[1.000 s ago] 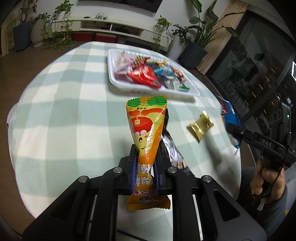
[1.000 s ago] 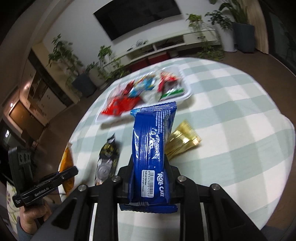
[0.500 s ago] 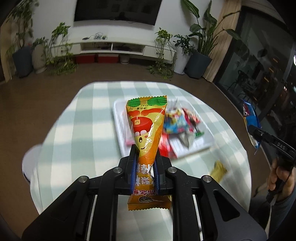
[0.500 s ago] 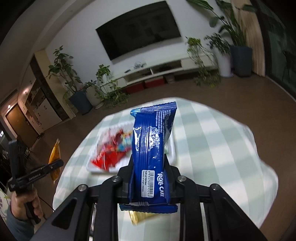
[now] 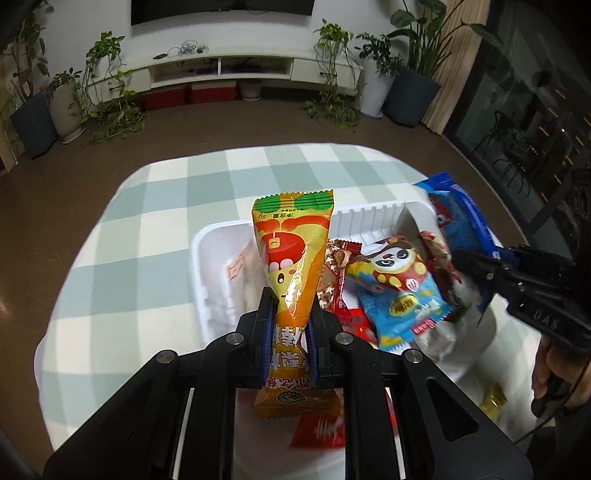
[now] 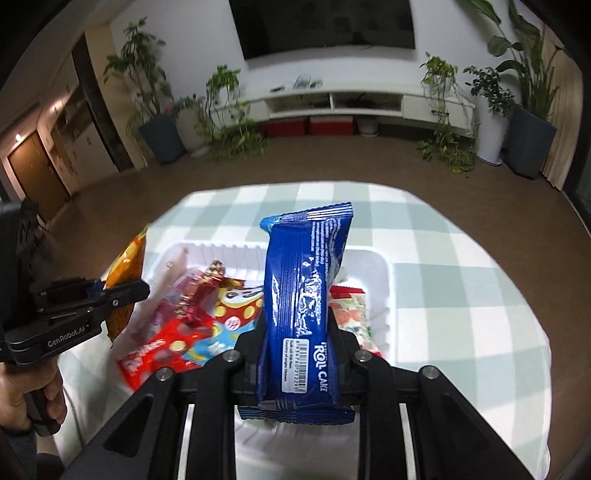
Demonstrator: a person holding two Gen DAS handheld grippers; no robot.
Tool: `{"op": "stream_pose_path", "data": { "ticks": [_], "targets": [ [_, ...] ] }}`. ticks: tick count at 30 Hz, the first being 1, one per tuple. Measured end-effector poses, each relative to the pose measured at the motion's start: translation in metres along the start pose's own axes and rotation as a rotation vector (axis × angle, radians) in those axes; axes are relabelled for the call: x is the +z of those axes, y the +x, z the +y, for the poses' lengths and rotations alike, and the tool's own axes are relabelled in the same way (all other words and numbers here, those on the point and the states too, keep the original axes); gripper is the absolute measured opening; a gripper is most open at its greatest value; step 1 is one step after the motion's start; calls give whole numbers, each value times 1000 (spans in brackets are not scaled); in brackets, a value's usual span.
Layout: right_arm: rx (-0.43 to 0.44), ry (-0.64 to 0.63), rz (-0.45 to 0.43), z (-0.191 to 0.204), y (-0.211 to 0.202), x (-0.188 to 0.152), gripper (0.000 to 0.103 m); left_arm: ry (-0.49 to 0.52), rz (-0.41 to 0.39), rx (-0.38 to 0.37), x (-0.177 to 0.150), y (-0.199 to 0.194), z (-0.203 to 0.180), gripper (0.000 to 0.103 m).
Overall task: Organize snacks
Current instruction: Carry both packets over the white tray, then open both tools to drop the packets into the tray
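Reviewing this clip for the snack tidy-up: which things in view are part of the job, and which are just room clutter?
Part of the job:
- orange snack packet, clamped in the left gripper
- blue roll cake pack, clamped in the right gripper
- white tray with snacks inside
- gold wrapped sweet on the checked tablecloth

Just lying about:
- potted plants
- TV
- white TV bench
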State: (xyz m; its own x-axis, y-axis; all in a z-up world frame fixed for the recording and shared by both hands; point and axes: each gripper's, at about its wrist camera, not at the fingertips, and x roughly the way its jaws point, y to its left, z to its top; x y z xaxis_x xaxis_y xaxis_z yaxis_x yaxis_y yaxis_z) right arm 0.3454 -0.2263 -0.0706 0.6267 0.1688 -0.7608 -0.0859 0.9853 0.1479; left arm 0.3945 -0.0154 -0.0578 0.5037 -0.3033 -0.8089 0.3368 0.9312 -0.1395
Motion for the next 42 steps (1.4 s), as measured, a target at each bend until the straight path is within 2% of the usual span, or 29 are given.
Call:
{"op": "stream_pose_path", "data": {
  "ticks": [5,14,25,33,36,41,42],
  "targets": [
    [2,-4,40,5,27,-1,26,20,18,4,-5,25,-5,16],
    [-113,-95,23,22,37,-10,27,30,17,10,-9,44,-6,16],
    [-180,-163,13,30,42,-17,28,27,16,9,-15,48,-1,16],
    [-190,-172,19,32,44,-18,29,40,13,23,-17,49,-3,16],
    [-179,-174,25,34,43,-18,34,54,13,29,-16,46,-5,17],
    [-180,-159,4,36,36,-16,53,68,1,45,-16,36,-7,18],
    [-178,-158,-1,36,33,-16,54,73,-3,49,-16,33,-8,18]
  ]
}}
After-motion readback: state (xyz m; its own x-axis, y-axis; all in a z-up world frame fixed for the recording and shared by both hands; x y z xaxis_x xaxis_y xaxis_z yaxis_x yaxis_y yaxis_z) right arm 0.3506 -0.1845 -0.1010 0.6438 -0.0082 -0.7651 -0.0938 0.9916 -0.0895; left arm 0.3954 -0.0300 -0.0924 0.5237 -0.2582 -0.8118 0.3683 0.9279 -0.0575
